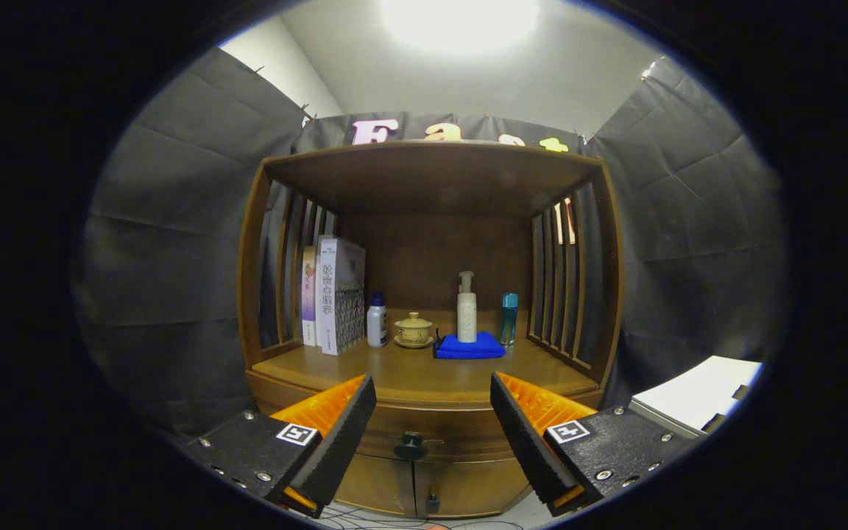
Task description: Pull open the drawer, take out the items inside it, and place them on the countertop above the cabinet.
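Drawer (424,434) sits shut in the lower middle of the frame, a curved wooden front just under the worktop (424,375) of the cabinet (424,478). Its dark round knob (410,445) shows in the gap between the two fingers of the tongs (433,427). What lies inside the drawer is hidden by the closed front.

The tongs are spread wide apart and have hold of nothing; their fingers stand to either side of the knob and touch no part of the cabinet that can be made out. How near they are to the drawer front cannot be told.

Below the drawer two cabinet doors (413,487) meet at a small dark latch (432,504); their lower edges are cut off at the bottom of the frame, and the fingers cover their outer parts.

On the worktop, at the back under a wooden canopy with slatted sides, stand a few books (337,294) at centre left, then a small white bottle (377,320), a lidded cup (414,329) on a saucer, a white pump bottle (467,309) standing on a folded blue cloth (470,347), and a slim blue bottle (509,318). The labels are too small to make out.

At the lower right a white object (696,397) is partly cut off and cannot be identified.
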{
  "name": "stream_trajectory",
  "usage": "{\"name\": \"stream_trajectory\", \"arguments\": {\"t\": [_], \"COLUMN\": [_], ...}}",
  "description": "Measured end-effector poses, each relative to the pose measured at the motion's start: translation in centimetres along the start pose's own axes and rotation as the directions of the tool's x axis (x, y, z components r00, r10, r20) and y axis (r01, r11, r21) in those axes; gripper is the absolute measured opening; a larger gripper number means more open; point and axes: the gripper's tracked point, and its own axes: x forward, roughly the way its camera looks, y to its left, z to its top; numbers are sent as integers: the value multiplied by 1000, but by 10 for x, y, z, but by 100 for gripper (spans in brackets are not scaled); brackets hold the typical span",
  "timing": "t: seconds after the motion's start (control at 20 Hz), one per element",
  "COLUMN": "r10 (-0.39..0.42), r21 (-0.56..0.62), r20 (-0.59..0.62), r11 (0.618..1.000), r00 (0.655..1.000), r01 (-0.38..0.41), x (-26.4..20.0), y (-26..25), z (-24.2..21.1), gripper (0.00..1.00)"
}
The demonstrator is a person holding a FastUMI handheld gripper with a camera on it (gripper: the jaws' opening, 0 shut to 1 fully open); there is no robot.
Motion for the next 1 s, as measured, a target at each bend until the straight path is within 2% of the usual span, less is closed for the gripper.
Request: {"name": "stream_trajectory", "arguments": {"t": [0.25, 0.5, 0.7, 0.85, 1.0], "r10": [12, 43, 50, 36, 79], "r21": [-11, 48, 42, 61, 86], "r20": [-94, -169, -231, -278, -295], "r11": [1000, 998, 998, 998, 995], "r00": [996, 985, 972, 960, 952], "r01": [-13, -36, -41, -20, -55], "x": [36, 52, 62, 67, 69], "y": [8, 23, 26, 28, 38], "z": [-40, -87, -114, -141, -152], "gripper": [97, 98, 98, 93, 86]}}
